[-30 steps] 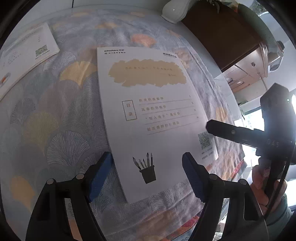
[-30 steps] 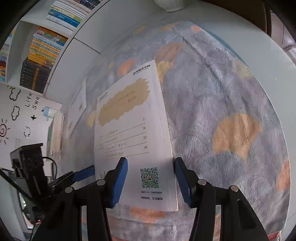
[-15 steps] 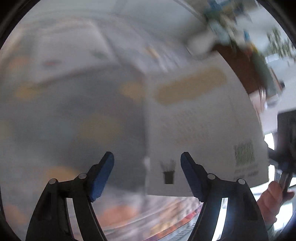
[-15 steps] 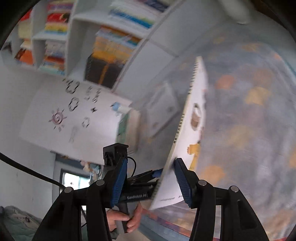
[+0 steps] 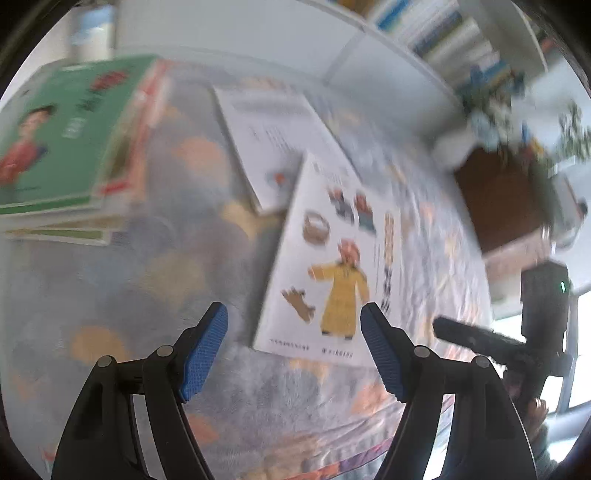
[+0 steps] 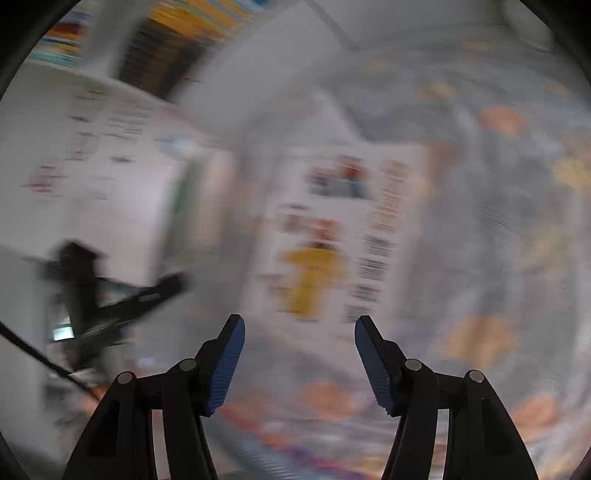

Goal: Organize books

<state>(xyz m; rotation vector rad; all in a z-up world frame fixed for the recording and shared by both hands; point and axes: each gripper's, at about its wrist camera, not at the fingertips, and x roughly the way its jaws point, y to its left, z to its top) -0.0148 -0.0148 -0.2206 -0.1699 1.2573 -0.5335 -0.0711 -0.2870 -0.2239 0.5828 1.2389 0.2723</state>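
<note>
A white book with a yellow-robed figure on its cover lies face up on the patterned cloth, just ahead of my open, empty left gripper. It overlaps a second white book behind it. A stack of green-covered books sits at the far left. The right wrist view is blurred; the same book lies ahead of my open, empty right gripper. The right gripper shows in the left wrist view, and the left gripper shows in the right wrist view.
The patterned cloth covers the table. A white bookshelf full of books stands behind. A brown cabinet with plants on it stands at the right. The table's near edge runs along the bottom.
The white book has been flipped over, from its contents side to its illustrated cover, and lies flat, let go by the right gripper. Both cameras have swung left toward the book stack.
</note>
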